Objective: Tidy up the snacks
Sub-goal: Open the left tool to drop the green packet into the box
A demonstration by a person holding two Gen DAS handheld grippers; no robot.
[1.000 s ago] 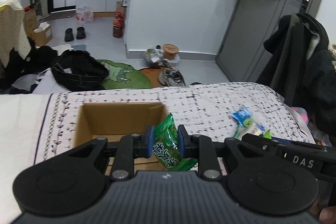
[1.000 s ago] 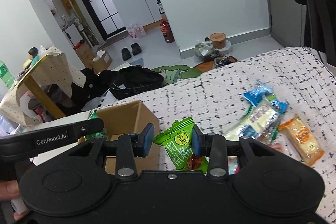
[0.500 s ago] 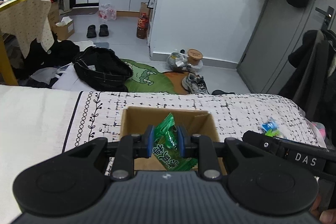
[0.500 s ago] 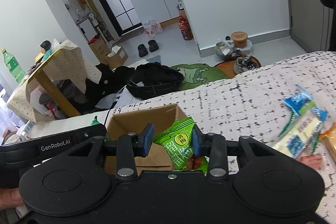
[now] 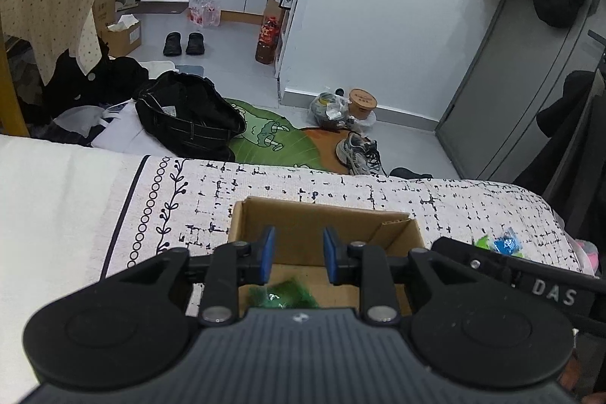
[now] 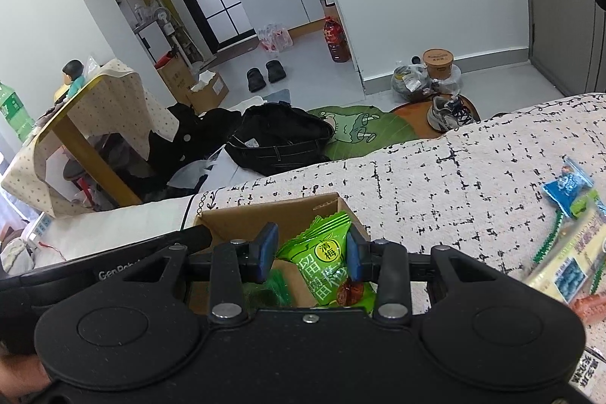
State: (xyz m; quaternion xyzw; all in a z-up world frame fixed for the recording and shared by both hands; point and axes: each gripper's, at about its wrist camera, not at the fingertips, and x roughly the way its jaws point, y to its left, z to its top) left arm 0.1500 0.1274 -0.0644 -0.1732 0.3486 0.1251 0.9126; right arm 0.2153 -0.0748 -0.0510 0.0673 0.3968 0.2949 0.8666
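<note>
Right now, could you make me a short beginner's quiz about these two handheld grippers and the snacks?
1. True or false: the left gripper grips a packet.
2. What does the right gripper hold? A) bright green plum-candy packet B) blue wrapper C) nothing
3. Where lies the dark green snack packet?

Key:
1. False; its jaws have just been opening and nothing is between them.
2. A.
3. Inside the open brown cardboard box.

- One cardboard box.
- Two green snack packets: one blurred packet in the box, one bright packet above.
- Perhaps four loose snacks on the cloth; blurred.
- Two grippers.
</note>
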